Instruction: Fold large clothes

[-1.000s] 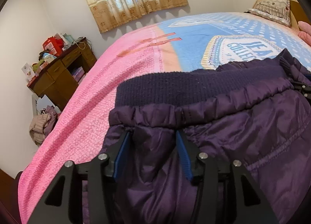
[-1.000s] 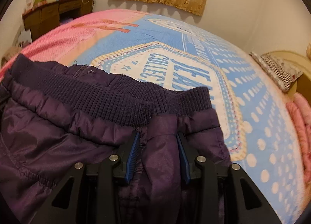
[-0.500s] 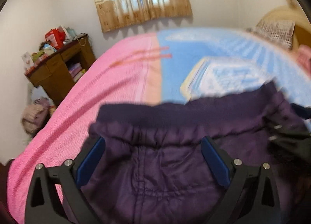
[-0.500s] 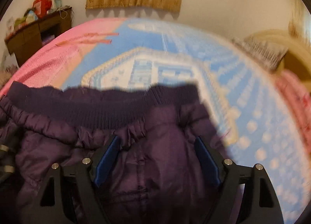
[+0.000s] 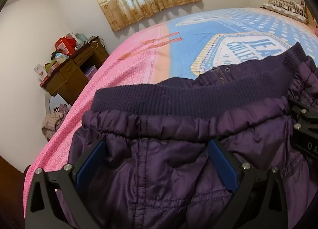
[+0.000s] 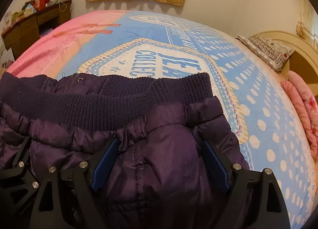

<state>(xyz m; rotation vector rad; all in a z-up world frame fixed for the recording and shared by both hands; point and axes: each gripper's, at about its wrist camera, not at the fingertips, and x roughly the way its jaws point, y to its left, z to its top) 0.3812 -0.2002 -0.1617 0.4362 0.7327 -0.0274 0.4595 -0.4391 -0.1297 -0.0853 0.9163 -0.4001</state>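
Note:
A dark purple puffer jacket (image 5: 248, 129) lies on the bed, its navy ribbed band (image 5: 178, 97) toward the far side. My left gripper (image 5: 156, 145) stands wide open over the jacket's left part, the fabric lying loose between its blue pads (image 5: 89, 165). In the right wrist view the jacket (image 6: 59, 139) and its band (image 6: 99, 105) fill the lower half. My right gripper (image 6: 160, 142) sits over the jacket's right end with its jaws opening; a puffed fold lies between them and the pads do not press on it. Both grippers are close together.
The bed has a pink and blue printed cover (image 5: 129, 69) (image 6: 258, 109). A striped pillow (image 6: 266, 50) and a pink quilt (image 6: 302, 109) lie at the headboard on the right. A cluttered wooden desk (image 5: 65, 77) and a clothes heap (image 5: 51, 123) stand left of the bed.
Both grippers were shut on pinched folds of the jacket a second ago; both have let go and spread wide. The left one has drawn back slightly and the jacket lies flatter.

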